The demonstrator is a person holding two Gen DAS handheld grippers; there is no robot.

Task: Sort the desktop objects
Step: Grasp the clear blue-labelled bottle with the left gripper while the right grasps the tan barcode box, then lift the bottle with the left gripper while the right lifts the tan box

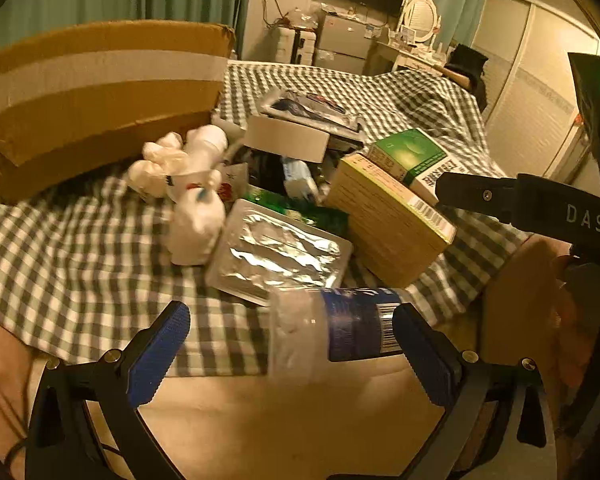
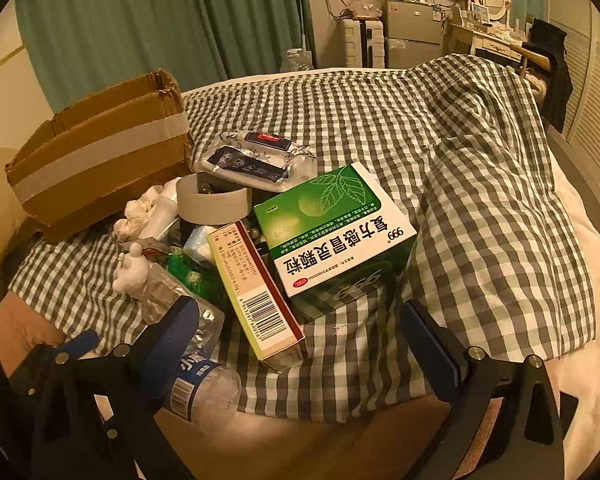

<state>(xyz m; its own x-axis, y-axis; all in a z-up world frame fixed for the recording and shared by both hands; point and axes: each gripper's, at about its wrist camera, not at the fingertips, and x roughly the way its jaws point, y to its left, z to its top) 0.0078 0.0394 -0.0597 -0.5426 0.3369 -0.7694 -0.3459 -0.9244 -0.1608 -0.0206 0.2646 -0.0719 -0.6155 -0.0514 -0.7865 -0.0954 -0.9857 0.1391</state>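
A clear plastic bottle [image 1: 332,332] with a blue label lies on its side at the near edge of the checked cloth. It sits between the blue pads of my left gripper [image 1: 292,356], against the right-hand pad. The jaws stand wide apart and open. In the right wrist view the same bottle [image 2: 204,388] lies under the left finger of my right gripper [image 2: 300,344], which is open and holds nothing. Just beyond it lie a yellow and red box [image 2: 256,292] and a green medicine box [image 2: 332,232]. One black finger [image 1: 480,194] of the right gripper shows at the right.
An open cardboard box [image 2: 100,160] stands at the back left. The pile holds a foil blister pack [image 1: 280,252], crumpled white tissue [image 1: 160,164], a tape roll [image 2: 212,200] and a plastic packet [image 2: 256,156]. Checked cloth [image 2: 480,200] stretches to the right.
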